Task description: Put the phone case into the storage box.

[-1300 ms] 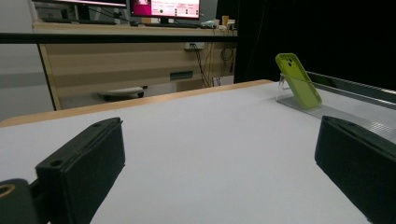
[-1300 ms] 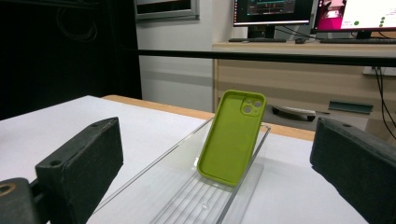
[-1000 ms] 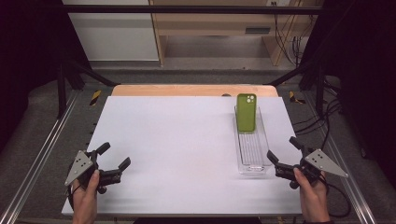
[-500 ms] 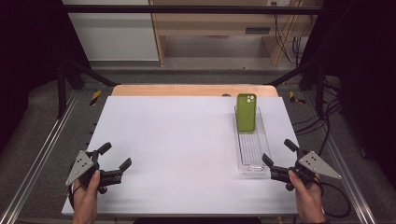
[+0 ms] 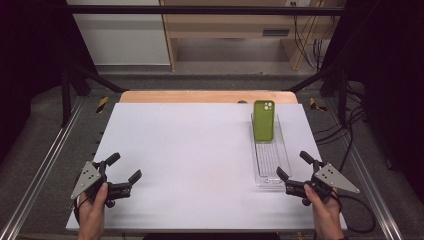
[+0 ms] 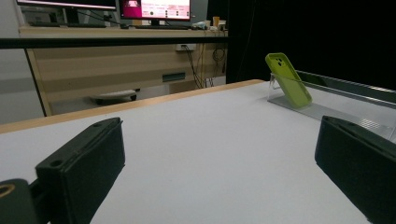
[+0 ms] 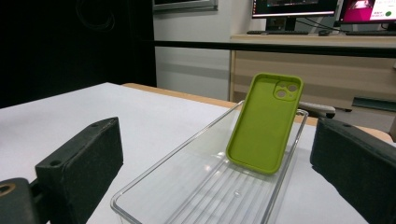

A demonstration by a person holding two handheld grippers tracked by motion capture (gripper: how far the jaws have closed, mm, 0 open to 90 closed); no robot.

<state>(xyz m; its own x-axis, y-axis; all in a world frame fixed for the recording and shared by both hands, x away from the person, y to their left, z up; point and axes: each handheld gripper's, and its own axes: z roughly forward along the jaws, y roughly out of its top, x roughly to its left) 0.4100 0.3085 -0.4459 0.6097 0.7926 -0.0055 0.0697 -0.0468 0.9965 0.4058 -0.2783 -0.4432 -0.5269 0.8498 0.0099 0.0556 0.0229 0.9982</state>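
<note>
A green phone case leans upright against the far end of a long clear plastic tray on the right side of the white table. My right gripper is open, held low just off the tray's near end, jaws pointing at the tray and case. My left gripper is open near the table's front left, with nothing between its jaws, far from the tray.
A wooden strip borders the table's far edge. Metal rails run along both sides. Cables trail at the right. Beyond stand a wooden desk and monitors.
My right gripper has moved left and forward, closer to the tray's near end. The left gripper has stayed put.
</note>
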